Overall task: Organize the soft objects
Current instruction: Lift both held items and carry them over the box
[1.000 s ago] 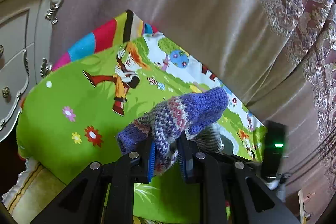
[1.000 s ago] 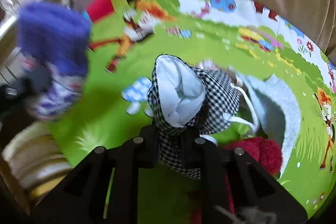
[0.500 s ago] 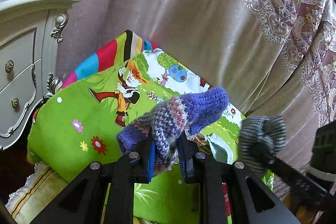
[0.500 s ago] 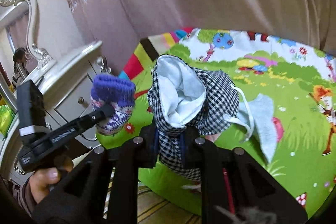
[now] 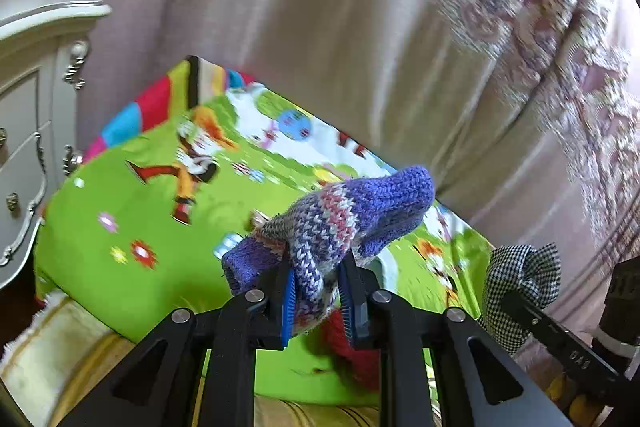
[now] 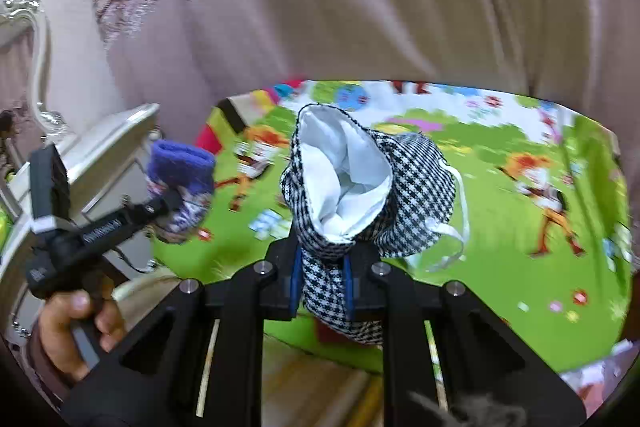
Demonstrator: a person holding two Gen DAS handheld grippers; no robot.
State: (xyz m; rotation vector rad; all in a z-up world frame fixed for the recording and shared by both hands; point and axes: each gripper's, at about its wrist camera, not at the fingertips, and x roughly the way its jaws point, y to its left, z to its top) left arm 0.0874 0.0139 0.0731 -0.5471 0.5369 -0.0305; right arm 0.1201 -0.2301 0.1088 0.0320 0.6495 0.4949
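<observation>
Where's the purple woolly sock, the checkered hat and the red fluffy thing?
purple knit sock (image 5: 332, 227), left wrist view, on its striped middle.
checkered hat (image 6: 416, 171), right wrist view, on its outer checked side.
red fluffy thing (image 5: 340, 343), left wrist view, part showing between the fingers.

The left gripper (image 5: 316, 297) sits at the lower centre of its own view, jaws nearly closed and clamped on a knitted sock (image 5: 340, 227). The right gripper (image 6: 322, 287), lower centre of its view, pinches a checked hat (image 6: 404, 187). A hand (image 6: 76, 331) at lower left grips the left tool's handle
</observation>
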